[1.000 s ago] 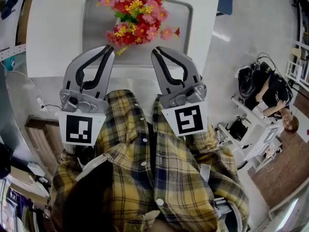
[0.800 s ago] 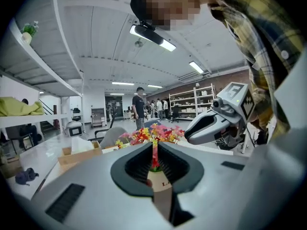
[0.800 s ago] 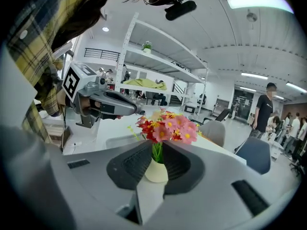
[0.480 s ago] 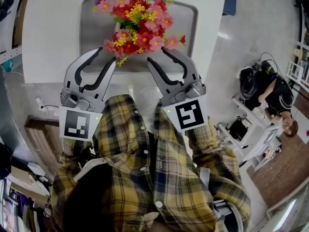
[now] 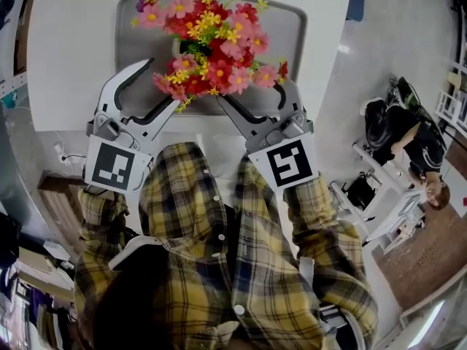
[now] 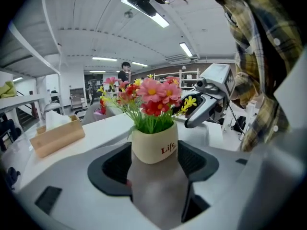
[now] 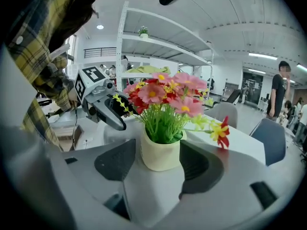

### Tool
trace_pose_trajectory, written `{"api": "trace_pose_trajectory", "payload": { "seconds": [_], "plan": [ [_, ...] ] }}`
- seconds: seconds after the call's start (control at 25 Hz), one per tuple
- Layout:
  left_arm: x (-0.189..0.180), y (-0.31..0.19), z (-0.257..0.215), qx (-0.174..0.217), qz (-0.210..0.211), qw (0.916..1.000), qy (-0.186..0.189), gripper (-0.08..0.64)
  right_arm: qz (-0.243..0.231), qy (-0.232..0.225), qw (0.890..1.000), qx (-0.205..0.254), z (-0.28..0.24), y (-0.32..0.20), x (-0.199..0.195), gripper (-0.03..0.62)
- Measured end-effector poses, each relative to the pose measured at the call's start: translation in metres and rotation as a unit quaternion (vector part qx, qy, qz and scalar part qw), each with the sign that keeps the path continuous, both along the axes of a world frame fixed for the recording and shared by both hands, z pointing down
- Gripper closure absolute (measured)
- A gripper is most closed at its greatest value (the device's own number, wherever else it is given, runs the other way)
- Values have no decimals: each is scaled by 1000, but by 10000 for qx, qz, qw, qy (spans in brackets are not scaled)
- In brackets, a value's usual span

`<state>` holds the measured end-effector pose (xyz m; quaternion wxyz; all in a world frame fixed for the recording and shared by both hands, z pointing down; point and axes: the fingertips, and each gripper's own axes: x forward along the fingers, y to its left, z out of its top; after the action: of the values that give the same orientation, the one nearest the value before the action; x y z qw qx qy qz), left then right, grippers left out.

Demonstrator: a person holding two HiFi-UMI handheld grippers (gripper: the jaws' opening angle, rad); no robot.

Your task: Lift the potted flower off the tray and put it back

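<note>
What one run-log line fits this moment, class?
phase: pre-grasp | left gripper: jaws opening, empty | right gripper: jaws opening, empty | potted flower: upright on tray, ungripped

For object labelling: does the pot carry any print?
Yes, in the left gripper view the pot shows red lettering on its front.

The jaws of the left gripper and the right gripper, pressed together a second ago, are opening and now stand wide apart. Both tools have sunk and tipped further down toward the tray. The potted flower, earlier clear ahead of the tips, now stands just ahead of each gap, its blooms overlapping the inner jaws, with no pad pressing the pot.
</note>
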<state>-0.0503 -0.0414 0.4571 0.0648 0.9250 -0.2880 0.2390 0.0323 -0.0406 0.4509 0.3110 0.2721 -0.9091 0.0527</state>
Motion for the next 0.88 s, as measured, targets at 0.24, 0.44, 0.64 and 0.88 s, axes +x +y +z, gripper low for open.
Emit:
{"api": "trace_pose_trajectory", "payload": {
  "seconds": [0.24, 0.44, 0.64, 0.88],
  "plan": [
    [7, -12, 13, -204, 224, 9995, 27, 230, -27, -43, 9998, -182, 15, -8, 0, 276],
    [11, -24, 19, -309, 307, 9990, 35, 204, -62, -34, 9997, -232, 20, -16, 1, 262],
    [15, -33, 24, -380, 491, 9981, 60, 204, -121, -104, 9995, -261, 23, -22, 3, 259],
    [19, -36, 33, -616, 701, 9955, 144, 204, -387, -133, 9986, -335, 30, -24, 1, 258]
  ]
}}
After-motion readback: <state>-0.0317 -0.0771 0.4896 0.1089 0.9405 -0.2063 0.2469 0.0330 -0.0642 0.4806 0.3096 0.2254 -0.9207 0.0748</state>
